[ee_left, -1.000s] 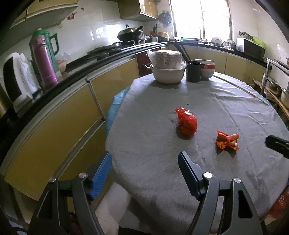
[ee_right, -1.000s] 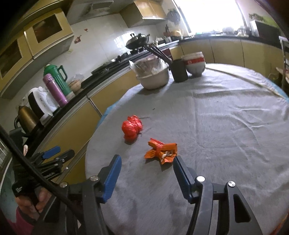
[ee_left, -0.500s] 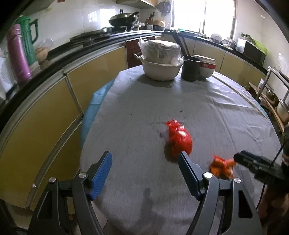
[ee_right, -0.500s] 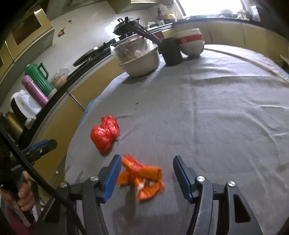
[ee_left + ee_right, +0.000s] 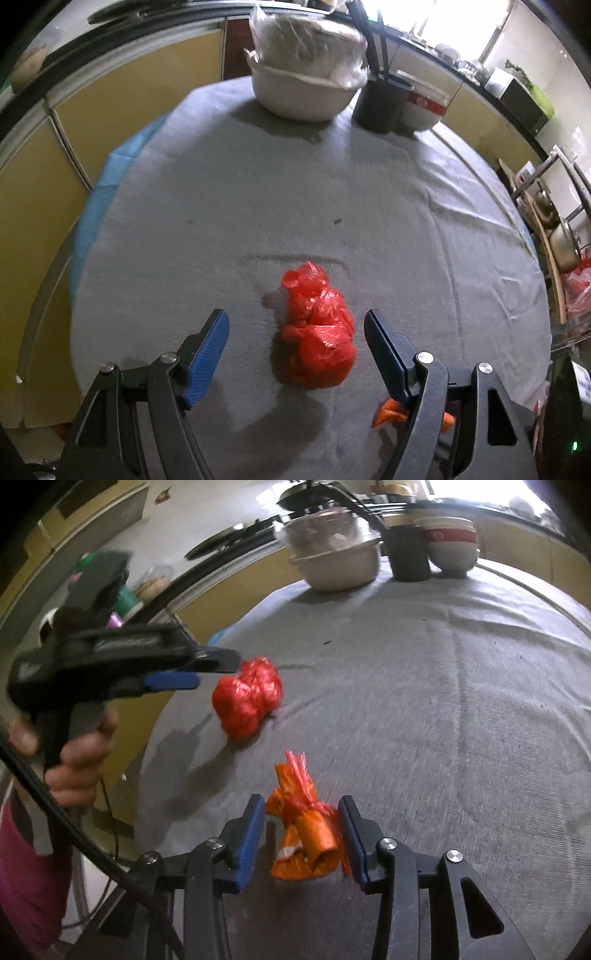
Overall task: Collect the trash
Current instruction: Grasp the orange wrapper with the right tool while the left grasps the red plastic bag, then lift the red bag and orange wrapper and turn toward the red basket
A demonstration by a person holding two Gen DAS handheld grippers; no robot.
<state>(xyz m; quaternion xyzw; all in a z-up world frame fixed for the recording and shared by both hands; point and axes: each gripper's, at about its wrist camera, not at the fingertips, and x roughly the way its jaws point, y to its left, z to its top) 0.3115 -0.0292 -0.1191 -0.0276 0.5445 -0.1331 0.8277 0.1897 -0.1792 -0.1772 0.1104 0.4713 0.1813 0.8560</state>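
Since a second ago: both grippers have closed in on the trash, the red bag now framed by the left one.
Left wrist view: left gripper [image 5: 296, 334] wide open, holding nothing, fingers either side of the red plastic bag [image 5: 317, 347] on the grey tablecloth [image 5: 295, 206].
Right wrist view: right gripper [image 5: 301, 829] partly open around the orange wrapper [image 5: 304, 834]; right pad touching it, left pad just clear, no firm grip visible. Red bag beyond, off to the left.
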